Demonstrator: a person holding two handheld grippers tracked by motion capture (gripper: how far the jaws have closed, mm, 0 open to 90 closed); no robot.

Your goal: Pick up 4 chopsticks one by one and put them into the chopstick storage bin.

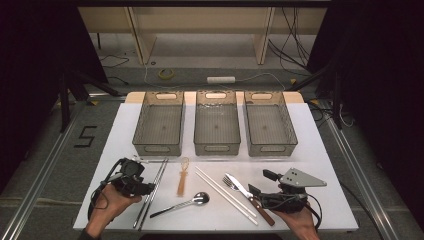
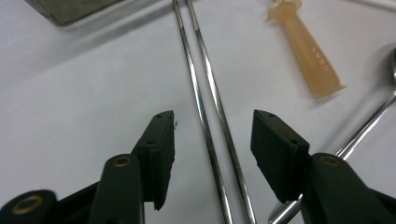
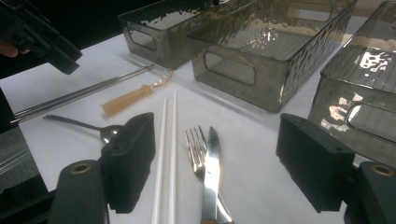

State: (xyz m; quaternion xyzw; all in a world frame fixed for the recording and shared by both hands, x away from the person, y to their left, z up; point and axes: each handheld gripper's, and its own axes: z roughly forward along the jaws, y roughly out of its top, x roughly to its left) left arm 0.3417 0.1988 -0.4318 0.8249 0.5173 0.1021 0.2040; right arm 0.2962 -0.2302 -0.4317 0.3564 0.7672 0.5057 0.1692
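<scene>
- My left gripper [image 2: 212,135] hangs wide open and empty, jaws straddling the metal chopsticks [image 2: 210,116]; their long axis runs straight away between the jaws, so I judge a plain descent and close would take them.
- My right gripper [image 3: 215,161] is also wide open, empty, above the fork [image 3: 196,149] and knife [image 3: 212,163], which lie touching.
- On the white desk [image 1: 320,155]: thin white chopsticks [image 1: 225,192], a glossy steel spoon [image 1: 187,202], an amber plastic-handled whisk [image 1: 183,175], and three smoky textured bins [image 1: 216,127] beyond.
</scene>
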